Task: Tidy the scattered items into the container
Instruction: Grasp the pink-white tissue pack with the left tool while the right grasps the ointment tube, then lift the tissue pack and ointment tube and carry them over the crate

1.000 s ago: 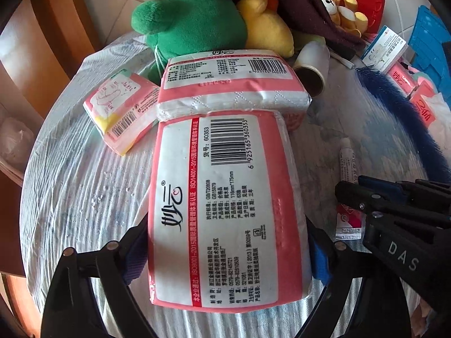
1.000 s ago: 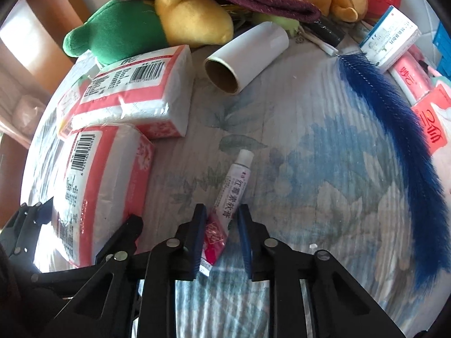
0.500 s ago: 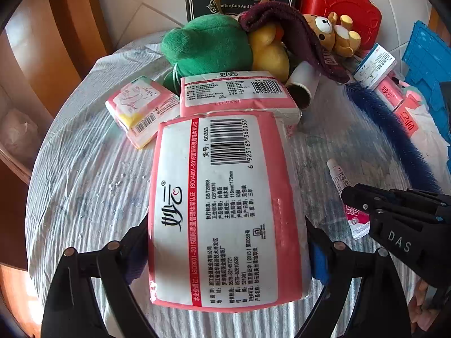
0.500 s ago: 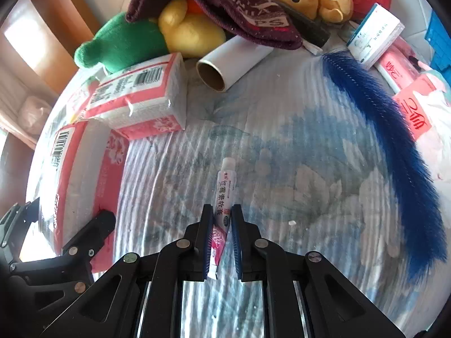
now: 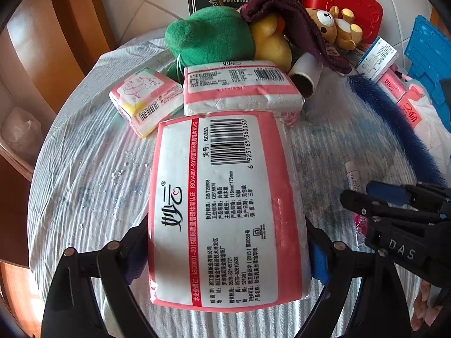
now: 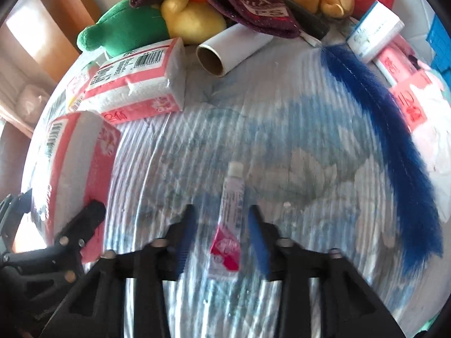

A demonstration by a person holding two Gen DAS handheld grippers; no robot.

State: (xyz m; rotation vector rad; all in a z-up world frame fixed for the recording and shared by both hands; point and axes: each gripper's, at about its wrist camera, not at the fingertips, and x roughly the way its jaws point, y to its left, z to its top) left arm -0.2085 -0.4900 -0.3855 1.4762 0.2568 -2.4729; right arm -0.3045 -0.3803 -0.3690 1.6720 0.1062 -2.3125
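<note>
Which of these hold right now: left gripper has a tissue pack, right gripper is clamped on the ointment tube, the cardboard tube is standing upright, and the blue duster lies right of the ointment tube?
1. The left gripper grips a pink tissue pack. True.
2. The right gripper is clamped on the ointment tube. False: its jaws stand open, with the tube lying between them on the tablecloth.
3. The cardboard tube stands upright. False: it lies on its side, open end showing.
4. The blue duster lies right of the ointment tube. True.
</note>
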